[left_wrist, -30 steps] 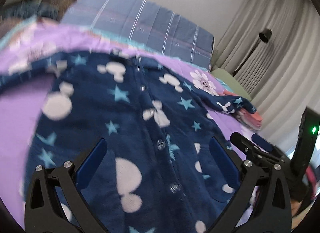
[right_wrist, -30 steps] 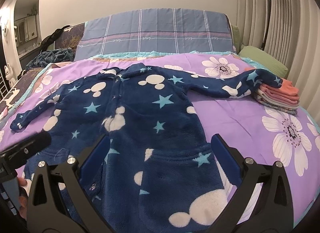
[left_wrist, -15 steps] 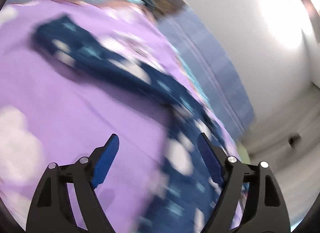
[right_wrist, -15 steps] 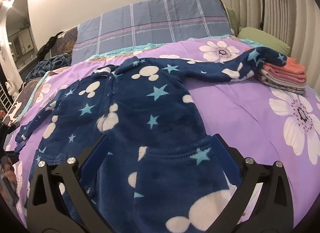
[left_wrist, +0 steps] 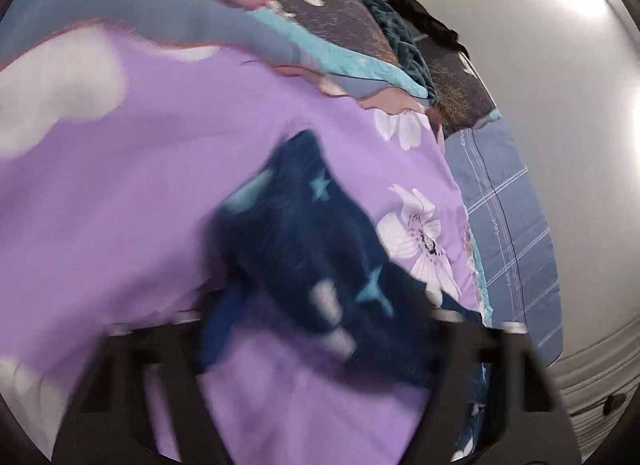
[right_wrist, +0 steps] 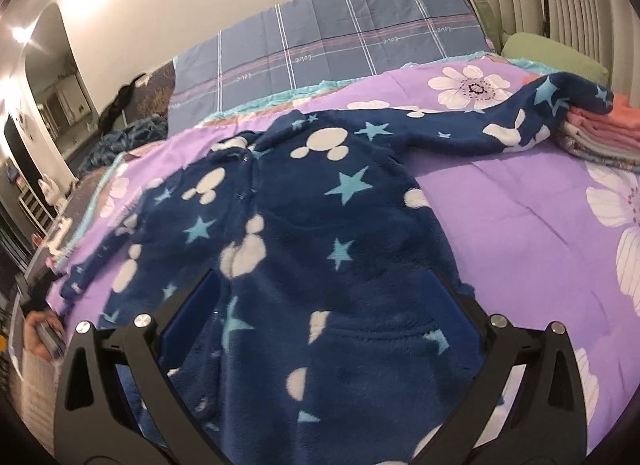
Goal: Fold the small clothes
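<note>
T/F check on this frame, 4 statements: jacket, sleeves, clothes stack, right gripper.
1. The jacket lies front up on the purple bedspread. True.
2. One sleeve ends on the folded stack. True.
3. The right gripper is shut on the hem. False: its jaws stand wide over the jacket's body.
4. The other sleeve is already folded across the chest. False: it lies stretched out on the bedspread.
</note>
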A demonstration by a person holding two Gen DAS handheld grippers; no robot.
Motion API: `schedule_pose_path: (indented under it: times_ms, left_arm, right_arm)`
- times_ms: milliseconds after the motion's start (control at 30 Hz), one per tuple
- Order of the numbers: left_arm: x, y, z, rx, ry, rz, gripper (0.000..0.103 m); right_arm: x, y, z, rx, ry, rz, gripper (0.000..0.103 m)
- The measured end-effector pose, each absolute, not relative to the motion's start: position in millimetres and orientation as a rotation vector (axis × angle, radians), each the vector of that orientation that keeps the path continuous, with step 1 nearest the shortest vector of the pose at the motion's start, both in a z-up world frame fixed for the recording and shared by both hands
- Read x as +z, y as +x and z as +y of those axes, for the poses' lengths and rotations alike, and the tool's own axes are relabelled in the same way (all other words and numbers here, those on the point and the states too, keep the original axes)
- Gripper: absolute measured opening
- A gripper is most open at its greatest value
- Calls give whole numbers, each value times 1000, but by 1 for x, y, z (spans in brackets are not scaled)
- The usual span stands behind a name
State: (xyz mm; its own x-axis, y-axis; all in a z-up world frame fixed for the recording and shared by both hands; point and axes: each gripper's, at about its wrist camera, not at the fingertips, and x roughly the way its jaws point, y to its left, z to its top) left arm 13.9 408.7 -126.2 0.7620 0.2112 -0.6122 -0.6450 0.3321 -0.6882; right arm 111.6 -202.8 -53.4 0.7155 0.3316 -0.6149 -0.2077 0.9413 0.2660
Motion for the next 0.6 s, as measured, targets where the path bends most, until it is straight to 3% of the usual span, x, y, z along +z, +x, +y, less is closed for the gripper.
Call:
schedule_pose_path:
  times_ms: [33,67,300,467,600]
  left_arm:
    - [-125,22,411,554,-1107,463,11]
    - [-130,30,416,537,-1113,459,8]
    - [-27,113,332,262,-821,406,8]
    - [46,179,197,-50,-571,413,8]
    - [48,216,73,-244,-360,488,8]
  right_arm:
    - [-55,114,-203,298,180,723,101]
    - [-57,116,-204,299,183,730,101]
    - [-63,125,-221,271,212,729,101]
    - [-63,125,-234,251,213,703,101]
    - [-65,124,-249,220,193,690,101]
